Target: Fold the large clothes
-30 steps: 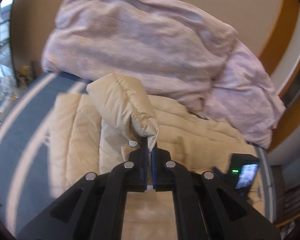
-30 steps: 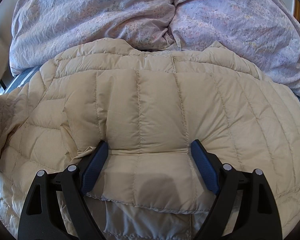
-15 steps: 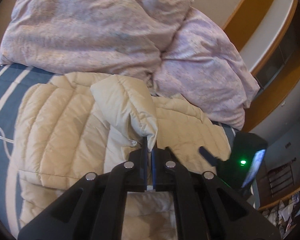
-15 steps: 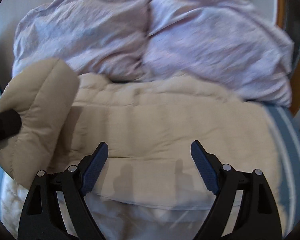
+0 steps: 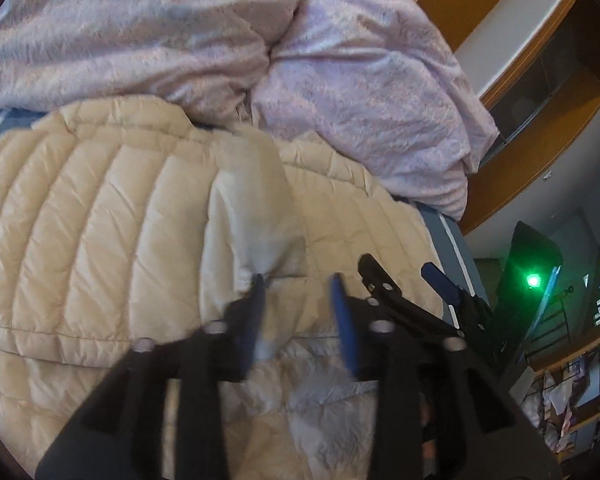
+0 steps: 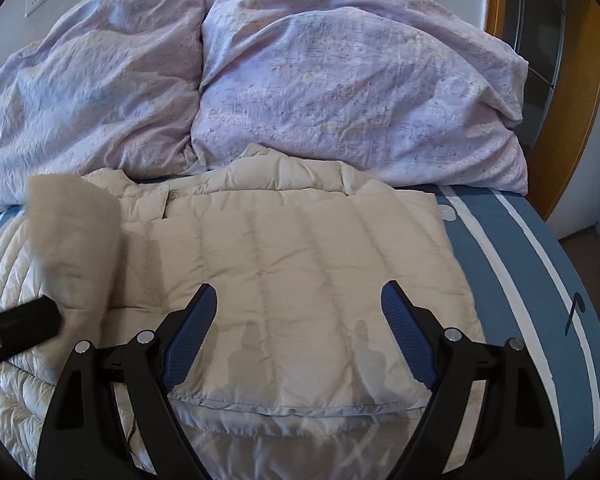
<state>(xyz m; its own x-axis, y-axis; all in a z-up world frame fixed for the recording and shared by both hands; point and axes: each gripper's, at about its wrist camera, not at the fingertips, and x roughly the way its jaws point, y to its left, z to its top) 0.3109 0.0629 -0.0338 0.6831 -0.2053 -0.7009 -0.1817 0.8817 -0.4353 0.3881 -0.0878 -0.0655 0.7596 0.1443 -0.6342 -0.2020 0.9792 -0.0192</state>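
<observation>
Blue striped bedding (image 6: 512,248) is seen beneath a cream down jacket (image 6: 300,264), spread ahead of both sets of fingers, with lilac pillows (image 6: 340,80) beyond. The left gripper (image 5: 298,280) is parted to a moderate gap, the sleeve (image 5: 252,208) lying just off its left fingertip; contact is blurred and cannot be judged. The right gripper (image 6: 298,304) is held wide and empty above the jacket. Light, puffy, slippery handling is expected; seams or hems are best pinched. The near hem is cut off.
</observation>
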